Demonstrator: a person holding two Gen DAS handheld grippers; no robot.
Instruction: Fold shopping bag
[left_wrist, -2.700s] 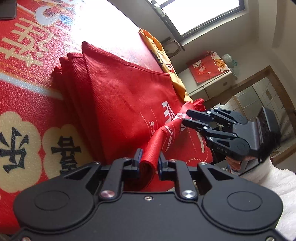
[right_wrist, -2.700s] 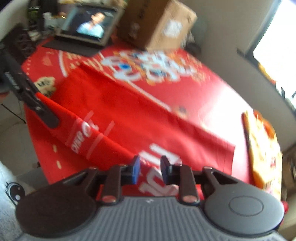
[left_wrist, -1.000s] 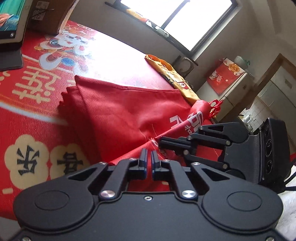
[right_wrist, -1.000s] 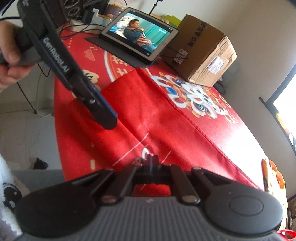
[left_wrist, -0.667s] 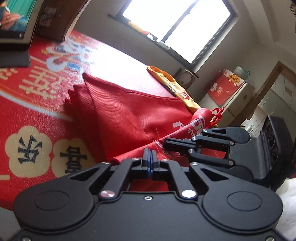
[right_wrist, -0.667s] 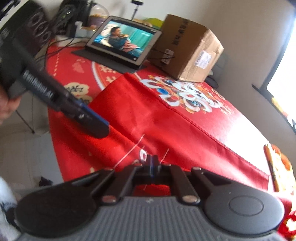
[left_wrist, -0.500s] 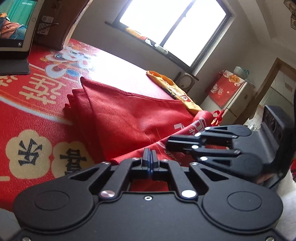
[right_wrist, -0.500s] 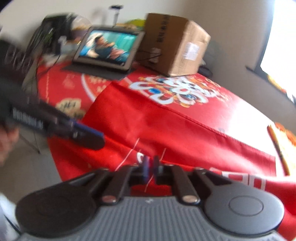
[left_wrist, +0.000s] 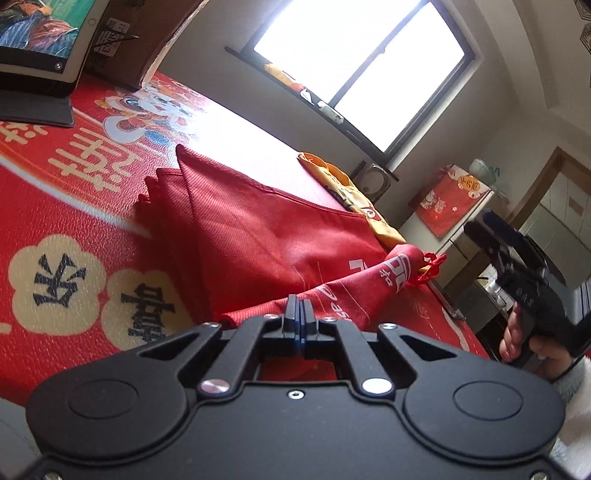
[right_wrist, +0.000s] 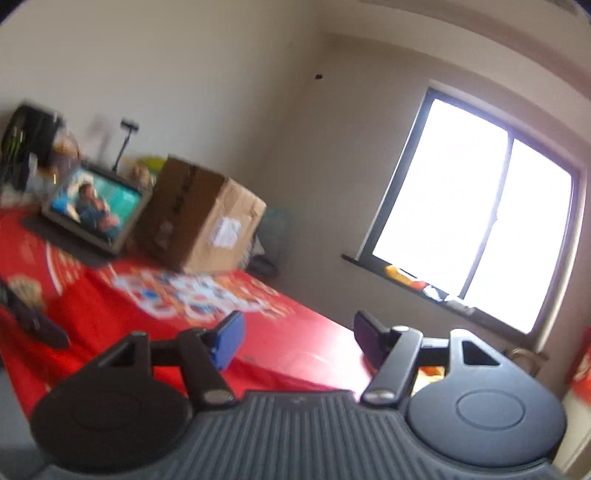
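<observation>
While the red shopping bag (left_wrist: 258, 236) lies half-folded on the worktop (left_wrist: 74, 206), its soft, light, limp edge is pinched by the clenched left claw (left_wrist: 297, 314); the right claw (right_wrist: 295, 339) is opening, empty.

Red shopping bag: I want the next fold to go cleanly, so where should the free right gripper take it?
Grip the raised folded strip of the red shopping bag near its far end, coming level from the table's near edge: that ridge stands proud while the rest lies flat.

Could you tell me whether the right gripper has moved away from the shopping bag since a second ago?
Yes. The right gripper has swung up off the red shopping bag; its opening fingers now frame the table edge beneath the window.
</observation>
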